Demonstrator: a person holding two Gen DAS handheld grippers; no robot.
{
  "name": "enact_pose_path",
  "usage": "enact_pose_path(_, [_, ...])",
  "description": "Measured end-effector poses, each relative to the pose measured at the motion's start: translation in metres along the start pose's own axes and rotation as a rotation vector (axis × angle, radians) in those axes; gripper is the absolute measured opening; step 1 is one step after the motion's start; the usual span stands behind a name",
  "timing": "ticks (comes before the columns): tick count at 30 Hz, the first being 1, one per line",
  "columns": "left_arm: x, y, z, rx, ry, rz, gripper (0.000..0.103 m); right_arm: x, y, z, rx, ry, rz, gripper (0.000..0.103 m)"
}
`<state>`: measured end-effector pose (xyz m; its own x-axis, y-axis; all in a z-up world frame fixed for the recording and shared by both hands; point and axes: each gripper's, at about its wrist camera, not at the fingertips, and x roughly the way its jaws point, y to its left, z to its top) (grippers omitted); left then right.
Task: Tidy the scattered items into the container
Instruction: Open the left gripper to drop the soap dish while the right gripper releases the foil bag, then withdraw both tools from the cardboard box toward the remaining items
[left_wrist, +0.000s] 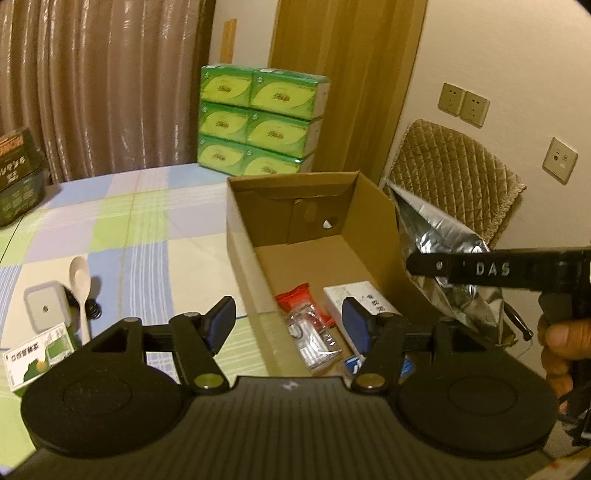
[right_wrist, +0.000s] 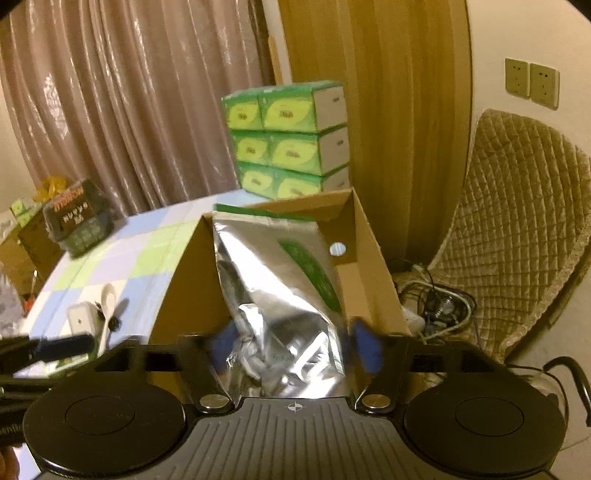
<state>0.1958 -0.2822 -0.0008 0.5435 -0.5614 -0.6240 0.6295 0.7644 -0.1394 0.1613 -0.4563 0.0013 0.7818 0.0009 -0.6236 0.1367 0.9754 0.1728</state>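
The right gripper (right_wrist: 291, 347) was clamped on a crumpled silver foil pouch (right_wrist: 280, 295) with a green label, holding it upright above the open cardboard box (right_wrist: 373, 258); in the left wrist view the pouch (left_wrist: 439, 236) hung just past the box's right wall (left_wrist: 373, 206). The left gripper (left_wrist: 290, 325) had its jaws apart and empty, over the box's near end. Inside the box lay a red packet (left_wrist: 295, 299), a clear wrapped item (left_wrist: 314, 339) and a white carton (left_wrist: 360, 299). On the checked tablecloth (left_wrist: 147, 229), left of the box, lay a pale spoon (left_wrist: 81, 284), a white adapter (left_wrist: 44, 306) (with a dark cord) and a green-and-white medicine box (left_wrist: 37, 354). Stacked green tissue packs (left_wrist: 258, 122) stood at the table's far edge.
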Motion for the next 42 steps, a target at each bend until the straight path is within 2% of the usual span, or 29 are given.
enact_pose_path(2, [-0.002, 0.005, -0.003, -0.008, 0.003, 0.005, 0.059, -0.003, 0.001, 0.001, 0.006, -0.028, -0.006, 0.085])
enact_pose_path(8, [-0.013, 0.018, -0.012, -0.033, 0.001, 0.019, 0.061, -0.014, 0.001, 0.0, 0.017, -0.031, -0.007, 0.085])
enact_pose_path(12, [-0.025, 0.025, -0.02, -0.043, -0.003, 0.03, 0.067, -0.028, 0.006, -0.011, 0.033, -0.034, 0.001, 0.086])
enact_pose_path(16, [-0.04, 0.033, -0.029, -0.05, -0.004, 0.049, 0.067, -0.045, 0.018, -0.024, 0.033, -0.034, 0.013, 0.09])
enact_pose_path(22, [-0.073, 0.05, -0.05, -0.063, -0.003, 0.094, 0.069, -0.07, 0.049, -0.042, 0.022, -0.034, 0.055, 0.093])
enact_pose_path(32, [-0.142, 0.09, -0.086, -0.083, -0.022, 0.188, 0.075, -0.103, 0.119, -0.063, -0.069, -0.05, 0.153, 0.096])
enact_pose_path(42, [-0.187, 0.142, -0.111, -0.061, -0.006, 0.274, 0.075, -0.095, 0.179, -0.086, -0.174, 0.005, 0.239, 0.098])
